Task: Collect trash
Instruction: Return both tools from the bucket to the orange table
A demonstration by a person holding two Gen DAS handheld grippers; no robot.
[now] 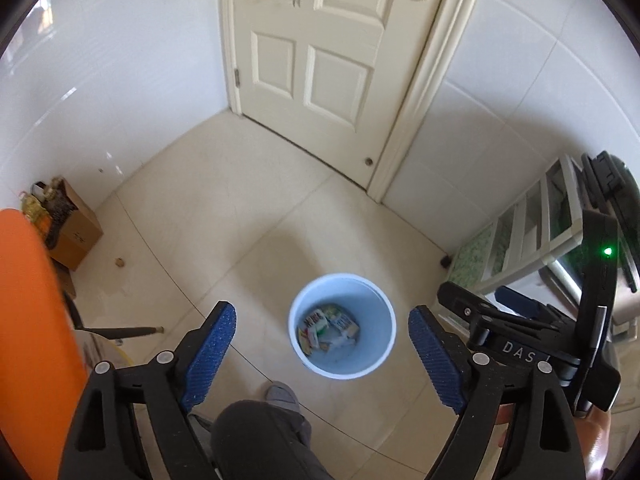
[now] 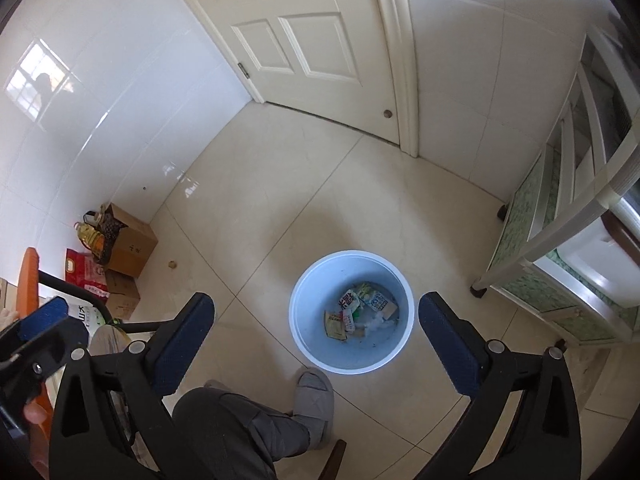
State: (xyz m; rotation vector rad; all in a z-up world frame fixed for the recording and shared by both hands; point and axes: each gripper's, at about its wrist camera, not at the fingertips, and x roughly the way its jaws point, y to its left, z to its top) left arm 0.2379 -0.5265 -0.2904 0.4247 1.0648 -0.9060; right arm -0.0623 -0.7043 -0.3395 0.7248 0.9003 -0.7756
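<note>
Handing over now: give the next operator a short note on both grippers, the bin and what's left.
Left gripper: open, nothing between its pads.
Right gripper: open, empty too.
Both hang above the white bin on the floor, near the person's slipper.
Done: wrappers and cartons lie in the bin's bottom.
Left: one small brown scrap on the floor by the cardboard box, possibly trash. Check it.

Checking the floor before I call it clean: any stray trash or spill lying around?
One small brown scrap lies alone on the floor tiles near the cardboard box, outside the bin. No spill visible.
</note>
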